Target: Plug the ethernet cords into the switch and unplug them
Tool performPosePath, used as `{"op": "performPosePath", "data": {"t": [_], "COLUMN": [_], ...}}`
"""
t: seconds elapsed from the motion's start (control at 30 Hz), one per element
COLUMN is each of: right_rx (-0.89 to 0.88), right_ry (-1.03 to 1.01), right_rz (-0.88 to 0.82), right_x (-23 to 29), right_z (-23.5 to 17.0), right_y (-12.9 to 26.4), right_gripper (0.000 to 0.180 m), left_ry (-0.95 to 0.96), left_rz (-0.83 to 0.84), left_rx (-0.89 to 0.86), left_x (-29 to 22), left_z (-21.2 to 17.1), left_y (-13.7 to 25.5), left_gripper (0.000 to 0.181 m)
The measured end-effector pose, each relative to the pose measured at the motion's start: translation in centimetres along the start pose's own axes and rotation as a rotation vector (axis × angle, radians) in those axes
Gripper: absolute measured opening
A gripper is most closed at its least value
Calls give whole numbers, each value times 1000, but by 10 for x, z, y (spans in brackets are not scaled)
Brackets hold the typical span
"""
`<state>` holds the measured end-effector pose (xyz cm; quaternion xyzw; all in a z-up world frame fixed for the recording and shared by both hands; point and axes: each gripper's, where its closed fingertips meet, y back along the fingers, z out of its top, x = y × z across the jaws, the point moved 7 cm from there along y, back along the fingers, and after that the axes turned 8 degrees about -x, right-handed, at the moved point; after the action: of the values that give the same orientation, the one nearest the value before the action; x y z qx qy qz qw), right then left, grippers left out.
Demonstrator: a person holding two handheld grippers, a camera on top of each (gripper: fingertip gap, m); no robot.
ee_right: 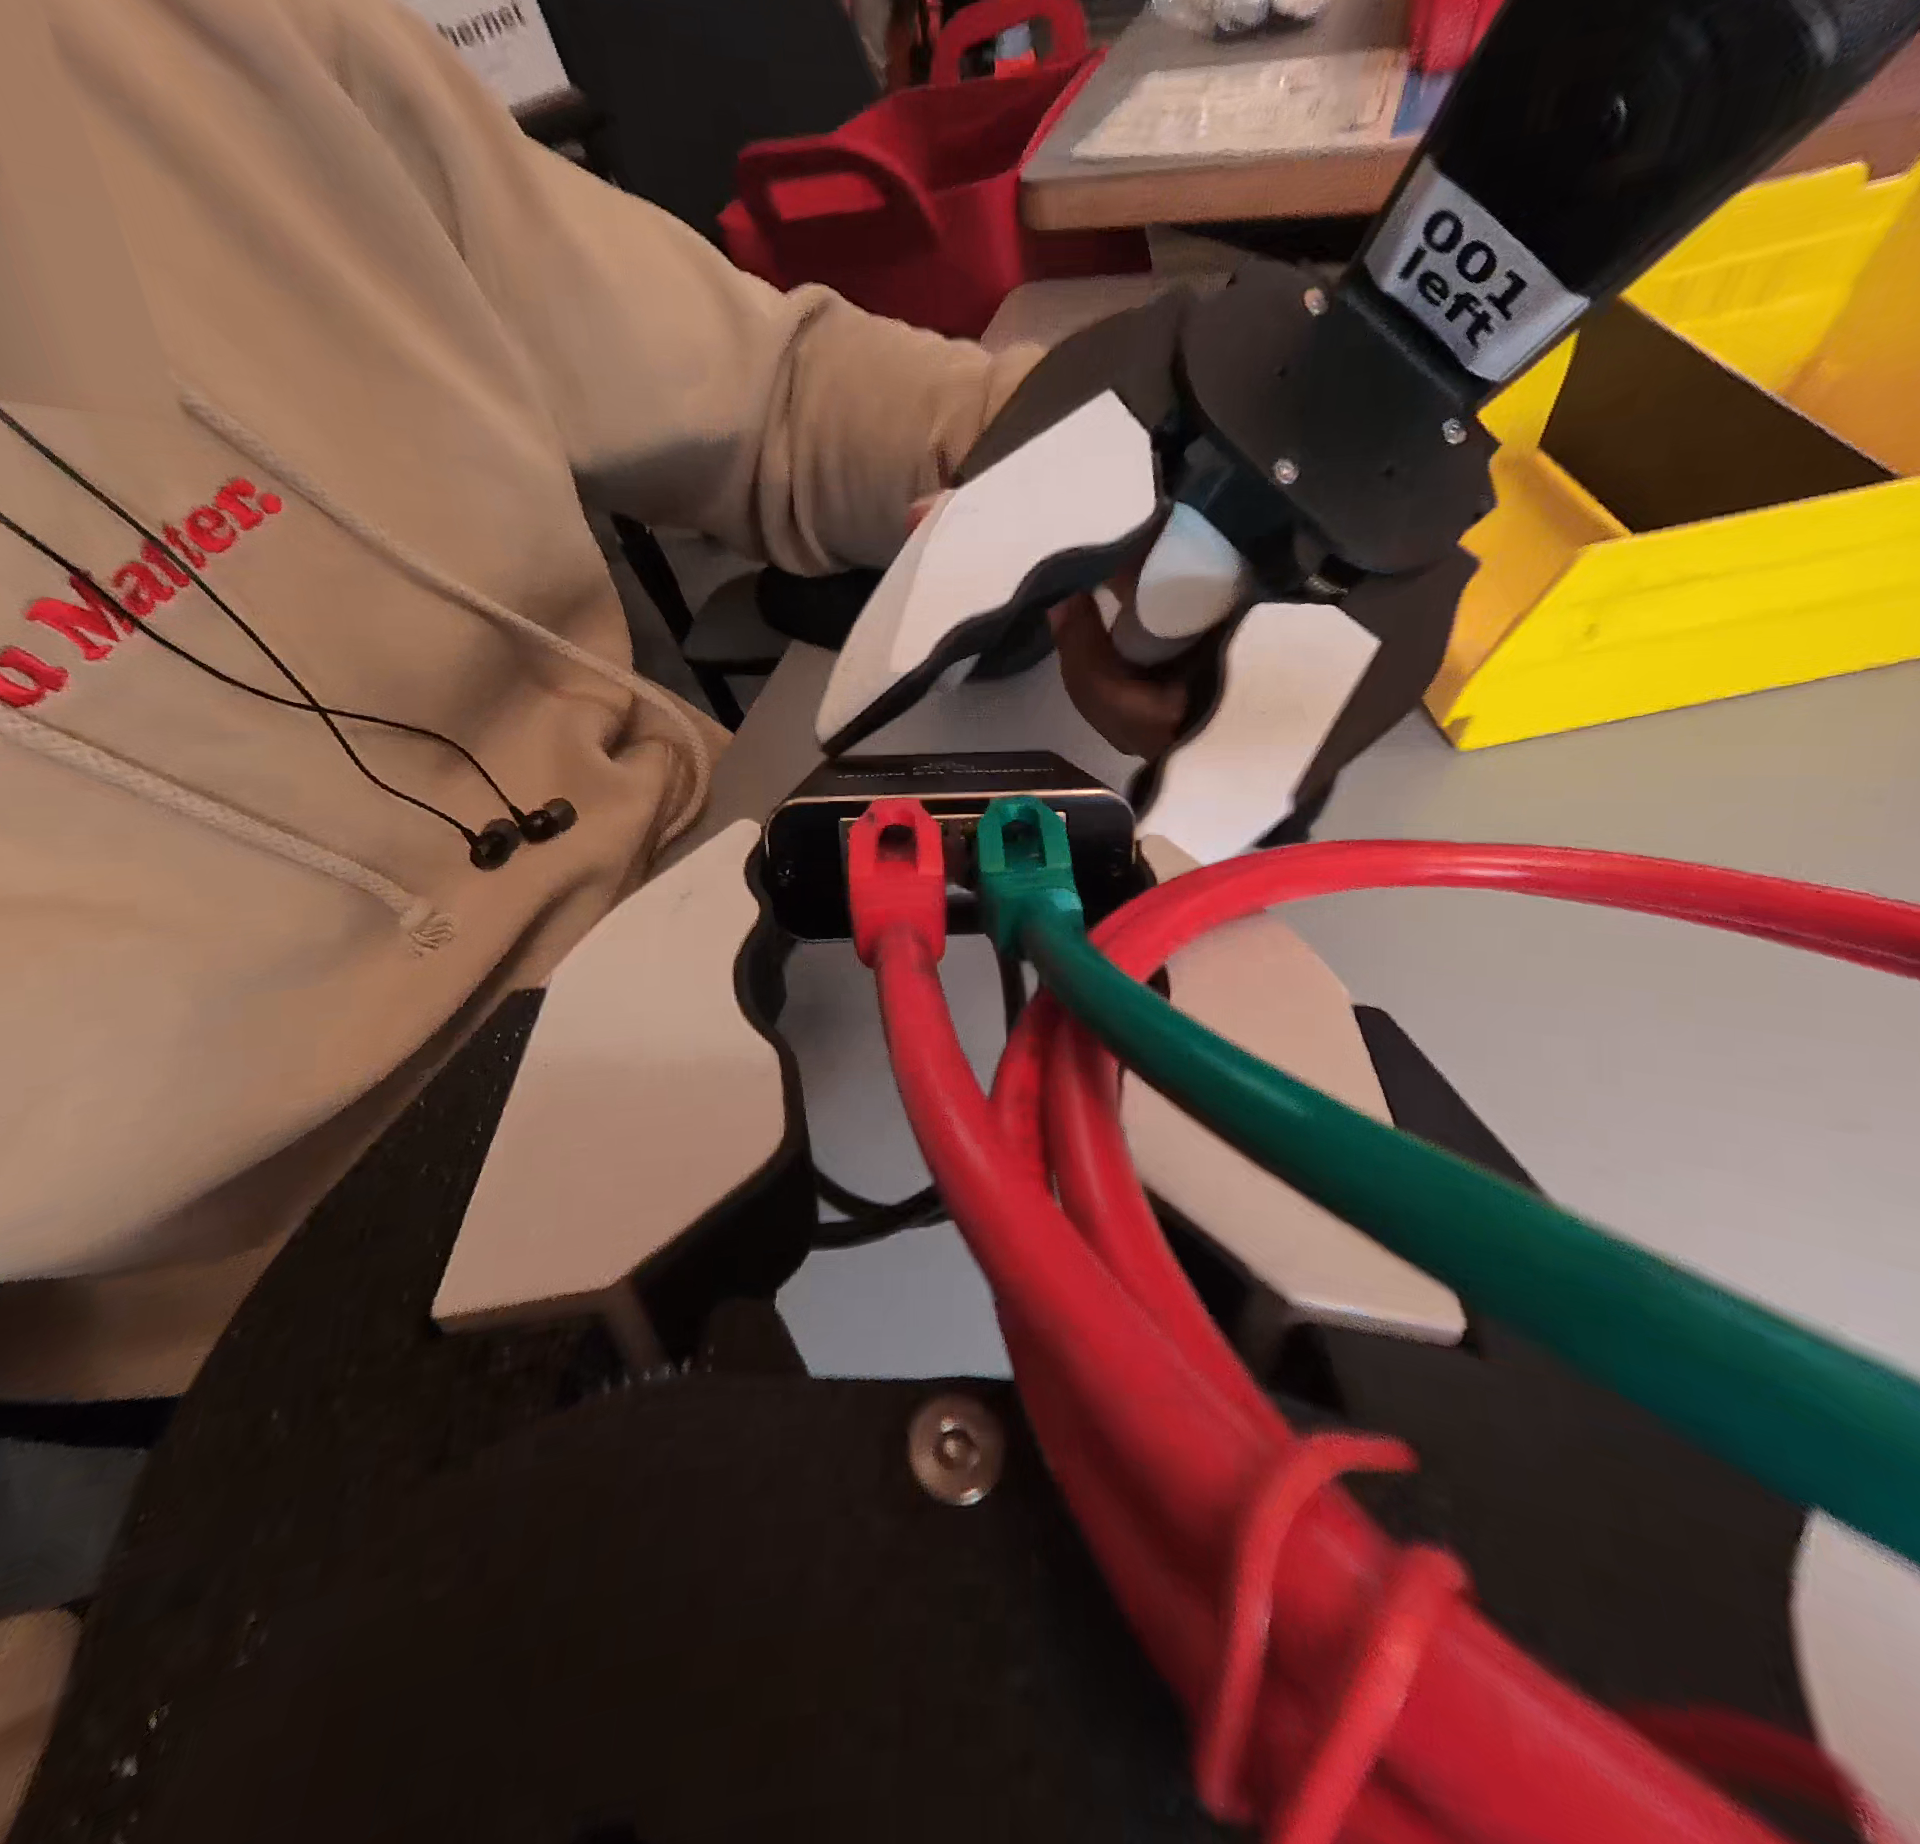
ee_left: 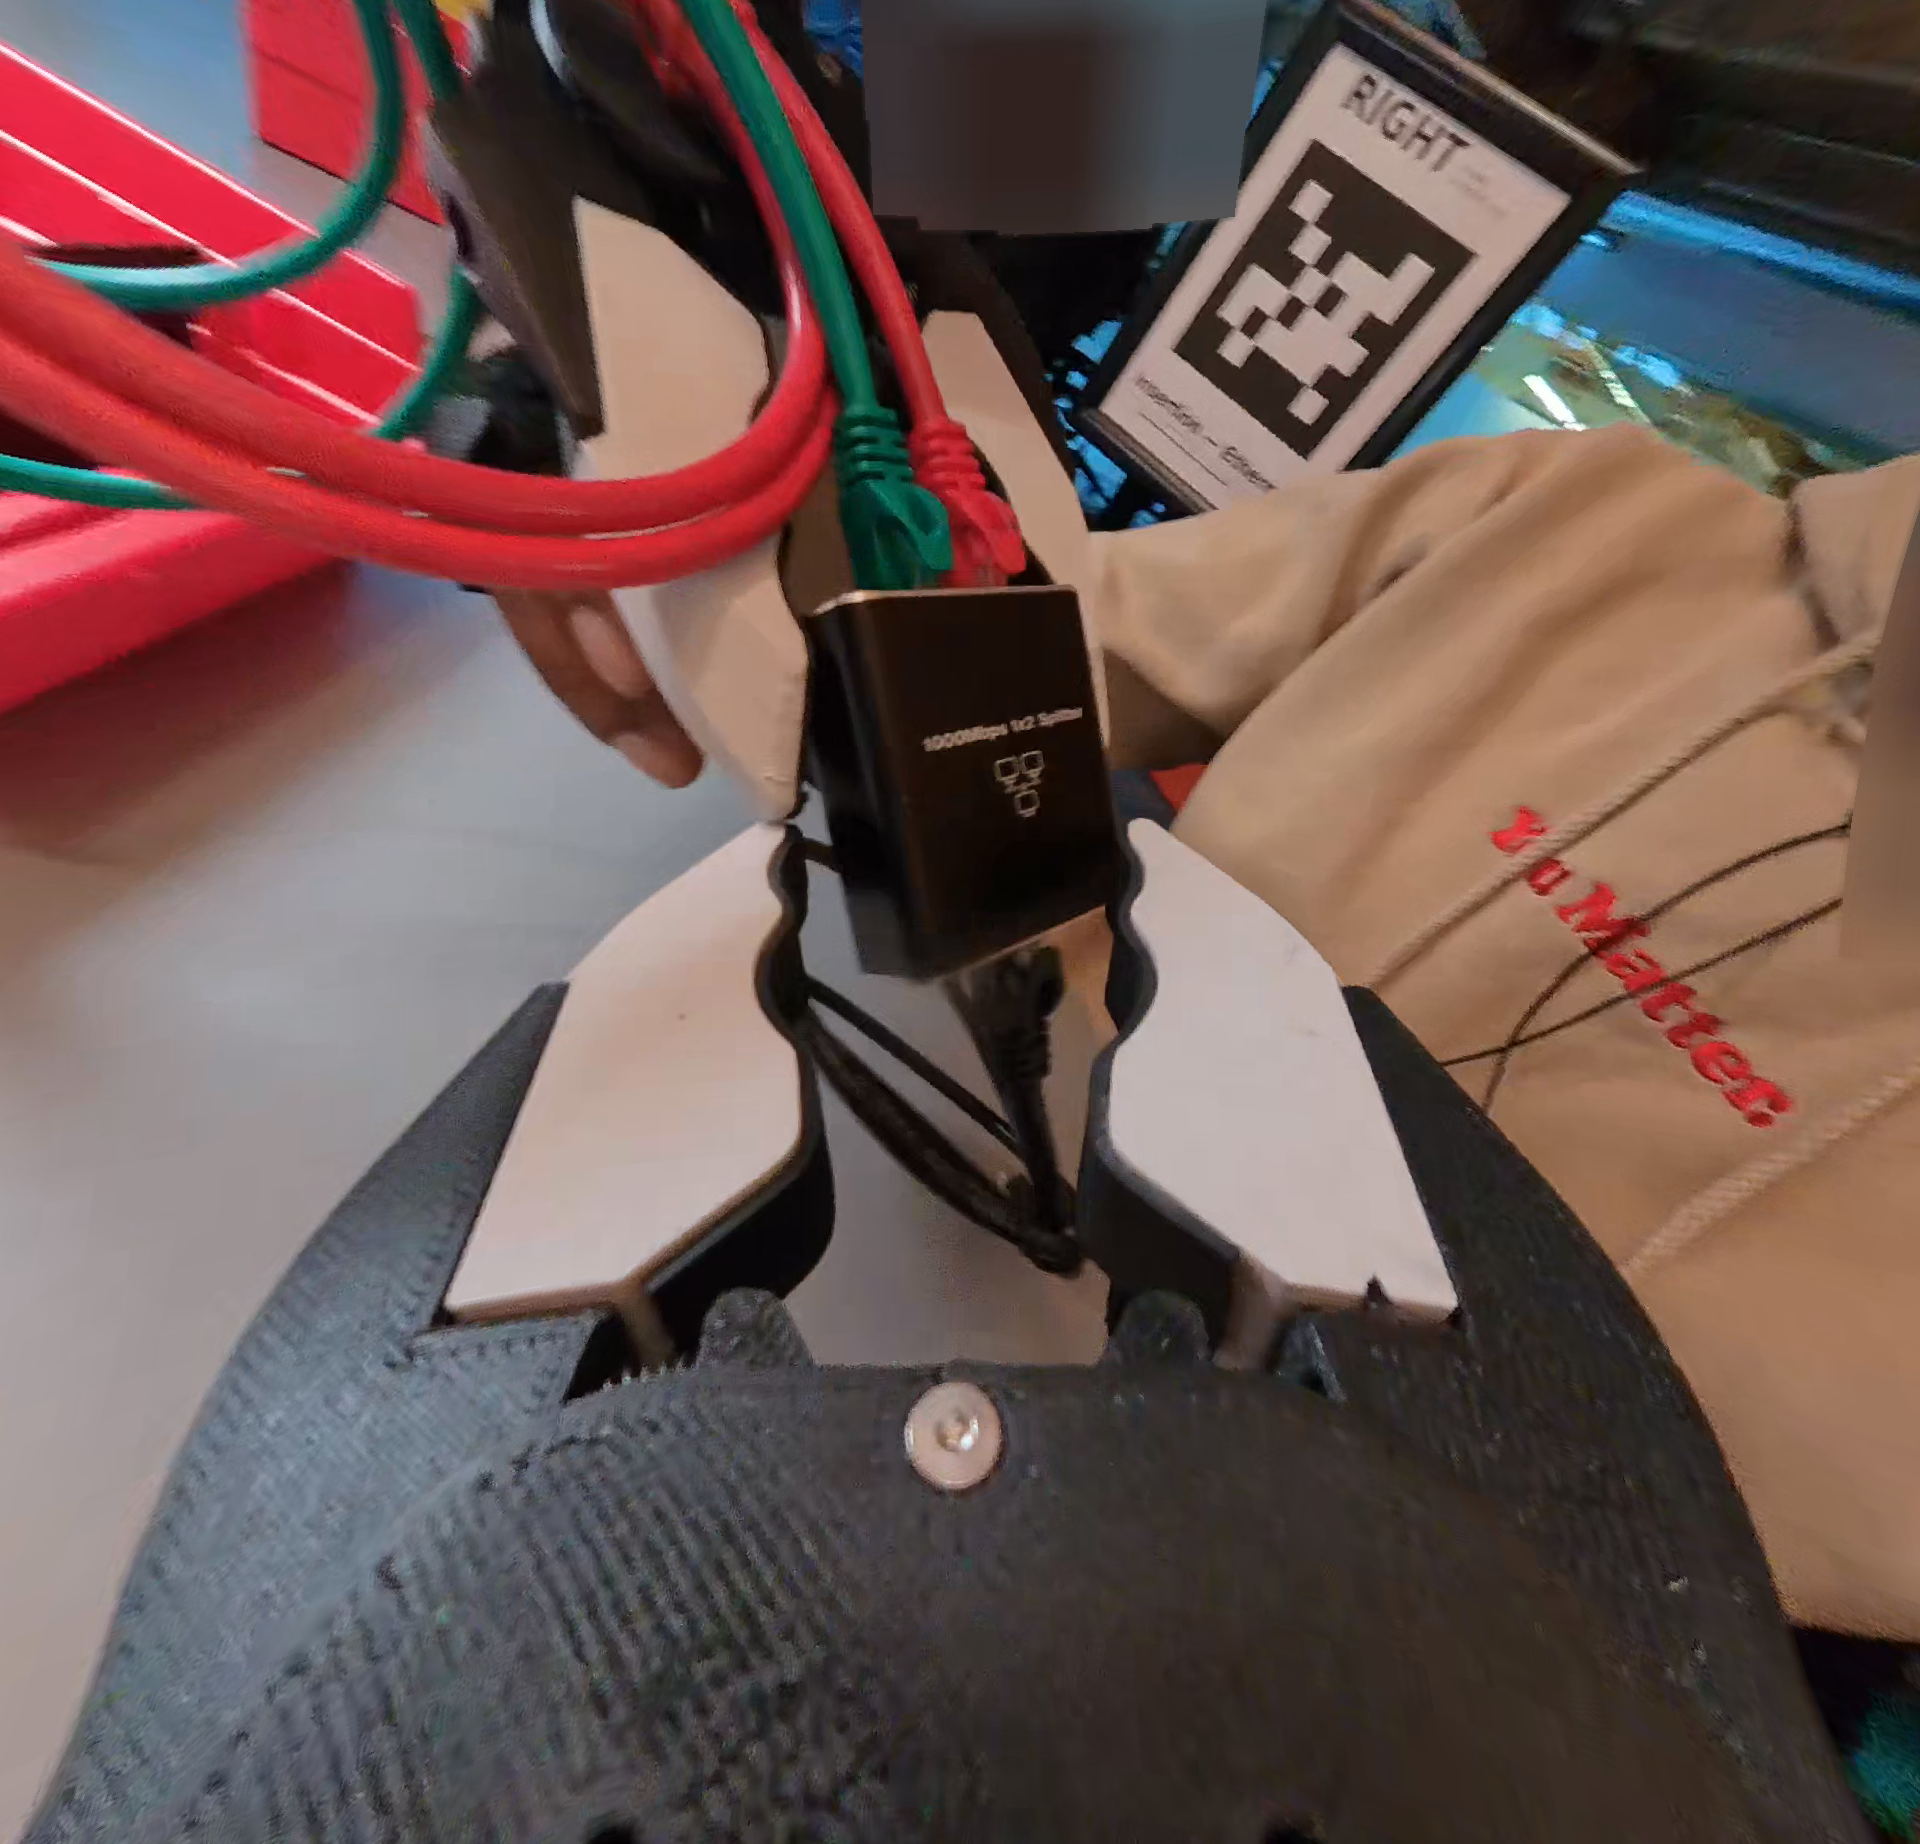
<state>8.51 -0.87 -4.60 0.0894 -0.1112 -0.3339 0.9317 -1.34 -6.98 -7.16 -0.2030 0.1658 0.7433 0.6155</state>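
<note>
A small black switch (ee_left: 966, 755) is held above the grey table (ee_left: 260, 963). My left gripper (ee_left: 956, 838) is shut on the end away from the ports. A red plug (ee_left: 971, 516) and a green plug (ee_left: 888, 506) sit side by side in its two ports. In the right wrist view, the red plug (ee_right: 896, 859) is left of the green plug (ee_right: 1023, 859) in the switch (ee_right: 945, 771). My right gripper (ee_right: 951, 859) straddles the port end with jaws apart, and both cords run back between its fingers (ee_right: 644, 1046). A thin black cable (ee_left: 1023, 1067) hangs from the switch's other end.
A person in a beige hoodie (ee_left: 1507, 859) sits close on the right. Red bins (ee_left: 156, 267) lie to the left, a framed marker sign (ee_left: 1351, 277) stands behind, and a yellow bin (ee_right: 1714, 506) is on the table. The red cord (ee_right: 1351, 1586) is looped and tied.
</note>
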Motion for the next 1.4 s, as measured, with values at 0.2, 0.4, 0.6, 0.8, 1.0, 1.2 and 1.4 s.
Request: {"op": "performPosePath", "data": {"t": [0.2, 0.4, 0.6, 0.8, 1.0, 1.2, 1.4], "right_rx": [39, -84, -66, 83, 165, 36, 30], "right_ry": [-18, -217, -51, 173, 171, 270, 380], "right_rz": [-137, -497, -733, -860, -889, -1025, -976], "right_x": [-8, -42, -51, -35, -39, -43, -34], "right_z": [4, 13, 19, 32, 19, 22, 32], "right_y": [7, 30, 32, 18, -10, -20, -14], "right_gripper": [62, 60, 57, 61, 66, 62, 61], "left_ry": [25, 221, 295, 300, 299, 343, 149], "left_rz": [51, 146, 190, 251, 300, 296, 368], "left_rx": [-38, -306, -471, -596, -665, -760, -669], "left_x": [6, 34, 47, 48, 51, 47, 35], "left_z": [3, 16, 21, 27, 28, 28, 37], "left_y": [0, 28, 46, 64, 68, 64, 59], "left_gripper": [54, 54, 48, 32, 31, 31, 38]}}
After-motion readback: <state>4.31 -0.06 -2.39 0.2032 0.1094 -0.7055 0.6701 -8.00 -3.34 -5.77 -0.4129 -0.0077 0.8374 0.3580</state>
